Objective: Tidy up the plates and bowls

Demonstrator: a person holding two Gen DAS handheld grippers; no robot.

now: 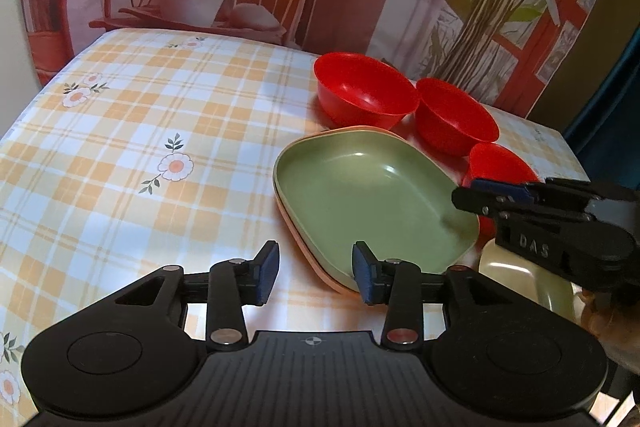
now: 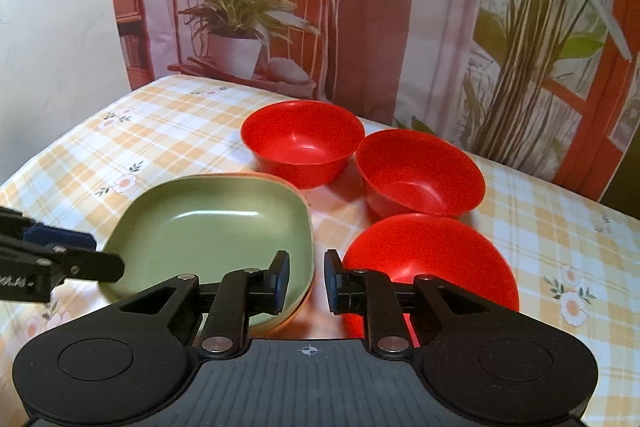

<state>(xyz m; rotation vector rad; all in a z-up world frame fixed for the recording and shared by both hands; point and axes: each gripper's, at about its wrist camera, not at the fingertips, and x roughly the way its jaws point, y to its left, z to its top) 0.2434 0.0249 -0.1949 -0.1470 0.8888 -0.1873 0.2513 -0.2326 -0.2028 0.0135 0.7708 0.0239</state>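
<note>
Both your grippers hold nothing — left gripper (image 1: 316,273) parted at the green plate's (image 1: 368,195) seven o'clock rim, right gripper (image 2: 307,281) slightly parted between plate and nearest red bowl (image 2: 436,259). The plate sits nested on a peach plate (image 1: 304,255). Next, nest the bowls — grip each rim squarely.

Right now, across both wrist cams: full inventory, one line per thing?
green plate: 1, green, nested on the peach plate, left of the bowls
peach plate: 1, peach, under the green plate, only its edge shows
red bowls: 3, red, upright and separate, right of the plates
cream dish: 1, pale cream, near edge by the right tongs, mostly hidden
tablecloth: 1, orange-white plaid with daisies, over the table
backdrop: 1, printed chair and plants, behind the table
left tongs: 1, black with blue pads, open, empty, at the plates' near edge
right tongs: 1, black, narrowly open, empty, between green plate and nearest bowl
</note>
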